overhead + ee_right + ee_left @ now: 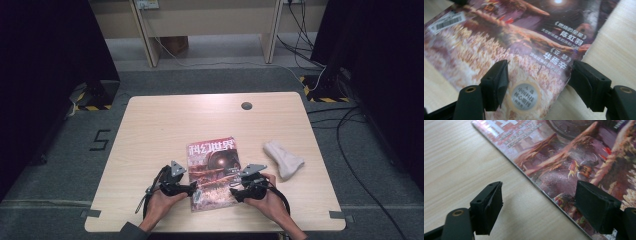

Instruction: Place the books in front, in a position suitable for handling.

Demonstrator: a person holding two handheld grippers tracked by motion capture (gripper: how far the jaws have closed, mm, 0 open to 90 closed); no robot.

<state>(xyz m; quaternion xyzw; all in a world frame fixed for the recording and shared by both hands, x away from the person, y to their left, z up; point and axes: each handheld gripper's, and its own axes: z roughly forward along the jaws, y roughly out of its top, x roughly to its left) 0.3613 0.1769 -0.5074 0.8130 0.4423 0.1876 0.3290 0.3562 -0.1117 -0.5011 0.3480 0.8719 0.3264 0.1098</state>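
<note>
Where barcoded, magazine [506, 42] titled 科幻世界

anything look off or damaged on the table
Mostly tidy. The magazine lies slightly askew to the table edge, and its right edge looks a bit frayed in the right gripper view. A crumpled cloth sits beside it.

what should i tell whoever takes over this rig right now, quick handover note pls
Left gripper: open, jaws straddling the left edge of the magazine, not clamped.
Right gripper: open, jaws straddling the magazine's right edge near its bottom corner, not clamped.
Magazine: closed, cover up, flat on the table near the front edge. A white cloth lies to its right, untouched.
Done: both grippers brought to the magazine's edges.
Left: probably grip and open or move it; nothing lifted yet.
</note>
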